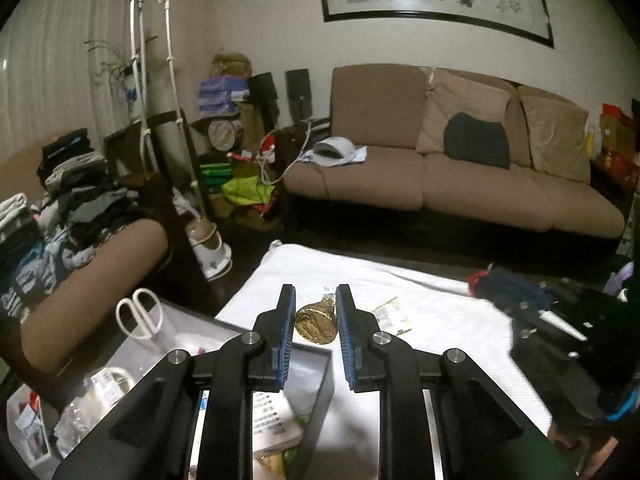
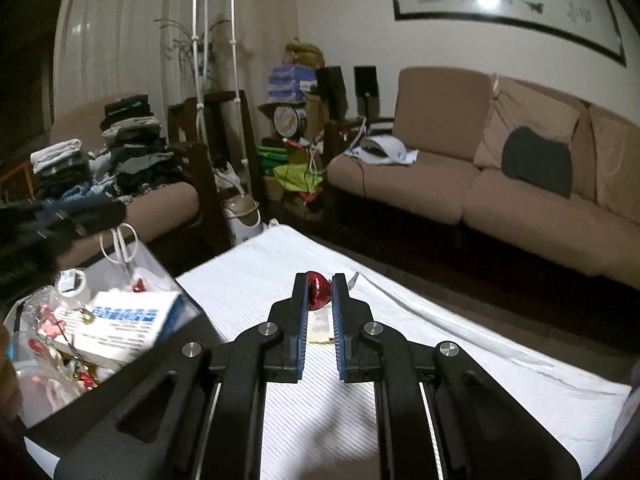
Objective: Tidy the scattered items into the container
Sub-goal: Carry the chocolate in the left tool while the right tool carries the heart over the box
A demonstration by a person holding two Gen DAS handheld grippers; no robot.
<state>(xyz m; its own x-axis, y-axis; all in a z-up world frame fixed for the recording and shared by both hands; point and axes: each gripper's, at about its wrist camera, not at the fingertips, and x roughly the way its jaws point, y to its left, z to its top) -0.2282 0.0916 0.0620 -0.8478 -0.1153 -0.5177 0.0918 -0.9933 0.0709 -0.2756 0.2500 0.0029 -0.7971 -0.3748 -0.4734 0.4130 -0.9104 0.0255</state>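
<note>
My left gripper (image 1: 315,294) holds a gold foil-wrapped candy (image 1: 316,322) between its blue pads, just above the white cloth (image 1: 440,344) beside the container's corner. The grey container (image 1: 316,364) sits at the left and holds white scissors (image 1: 138,318), a tape roll (image 1: 114,380) and a booklet. My right gripper (image 2: 320,280) is shut on a red foil candy (image 2: 319,291) above the cloth (image 2: 256,280). A small paper packet (image 2: 320,326) lies on the cloth under it. The container (image 2: 176,280) is to its left with scissors (image 2: 120,246) inside.
A brown sofa (image 1: 460,176) stands behind the table. An armchair piled with clothes (image 1: 72,208) is at the left. The right gripper (image 1: 560,320) shows blurred in the left wrist view. A flat packet (image 1: 390,314) lies on the cloth.
</note>
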